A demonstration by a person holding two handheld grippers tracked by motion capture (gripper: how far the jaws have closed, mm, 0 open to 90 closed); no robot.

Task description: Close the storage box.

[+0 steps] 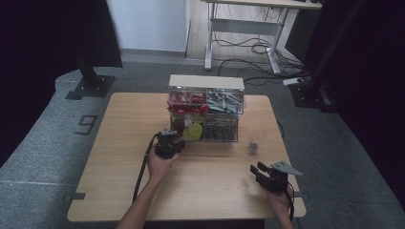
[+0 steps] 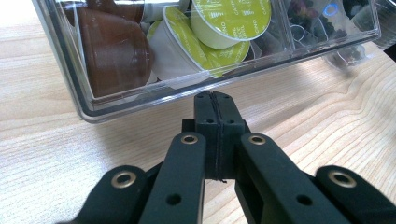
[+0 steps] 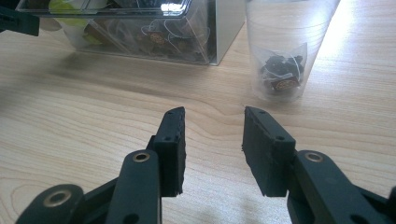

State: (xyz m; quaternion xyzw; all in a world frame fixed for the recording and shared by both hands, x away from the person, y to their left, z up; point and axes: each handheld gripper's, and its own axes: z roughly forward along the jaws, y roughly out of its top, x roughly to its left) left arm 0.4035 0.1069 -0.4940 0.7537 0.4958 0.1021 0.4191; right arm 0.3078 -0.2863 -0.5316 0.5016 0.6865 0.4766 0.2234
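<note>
A clear plastic organiser point(image 1: 205, 107) with several compartments stands at the table's far middle. Its lower left bin point(image 2: 140, 88) is pulled out and holds brown and green-lidded coffee capsules point(image 2: 231, 18). My left gripper point(image 1: 168, 143) point(image 2: 215, 100) is shut with nothing between its pads, its tip just short of that bin's front wall. A clear plastic cup point(image 1: 252, 147) point(image 3: 285, 46) with a tea bag point(image 3: 280, 74) inside stands right of the organiser. My right gripper point(image 1: 258, 171) point(image 3: 212, 140) is open, low over the table, well short of the cup.
The organiser's upper bins hold red packets point(image 1: 186, 102) and grey sachets point(image 1: 224, 100); the lower right bin point(image 3: 159, 37) holds tea bags. The wooden table point(image 1: 119, 171) has bare room at left and front. Cables trail from both grippers toward the near edge.
</note>
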